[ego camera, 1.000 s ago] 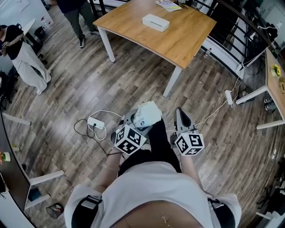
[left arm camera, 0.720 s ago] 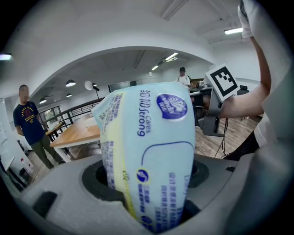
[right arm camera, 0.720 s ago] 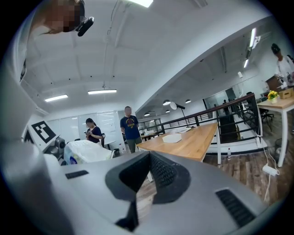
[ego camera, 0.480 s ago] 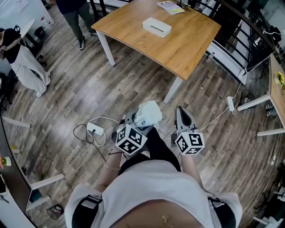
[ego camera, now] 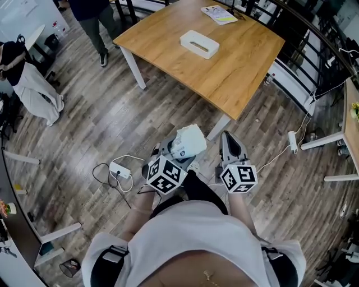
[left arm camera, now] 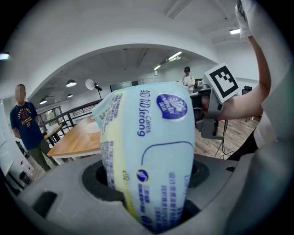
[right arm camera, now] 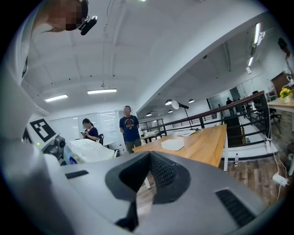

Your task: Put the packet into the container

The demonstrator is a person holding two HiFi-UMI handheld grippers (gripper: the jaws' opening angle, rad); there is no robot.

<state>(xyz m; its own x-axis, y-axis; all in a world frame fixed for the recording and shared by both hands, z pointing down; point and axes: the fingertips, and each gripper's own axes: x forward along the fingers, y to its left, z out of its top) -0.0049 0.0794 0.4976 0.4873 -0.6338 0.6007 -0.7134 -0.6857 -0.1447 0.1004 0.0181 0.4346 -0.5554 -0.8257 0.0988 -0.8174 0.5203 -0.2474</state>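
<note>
The pale blue packet [left arm camera: 151, 151] stands clamped between the left gripper's [ego camera: 175, 150] wide-set fingers, with the right gripper [ego camera: 230, 147] just beside, fingers drawn together on nothing, and the white container [ego camera: 199, 44] well ahead of both on the wooden table [ego camera: 241, 61].

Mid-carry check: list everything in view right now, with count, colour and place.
tables: two, light wood with white legs; one ahead, one at the right edge
container: one, white, on the table ahead
booklet: one, yellow and white, far end of that table
power strips: two, white, on the floor; the second to the right
bystanders: two, one in white at left, one in dark clothes at top left
packet: one, pale blue and white, in the left jaws
left gripper: grey, shut on the packet
right gripper: grey, jaws together, empty
</note>
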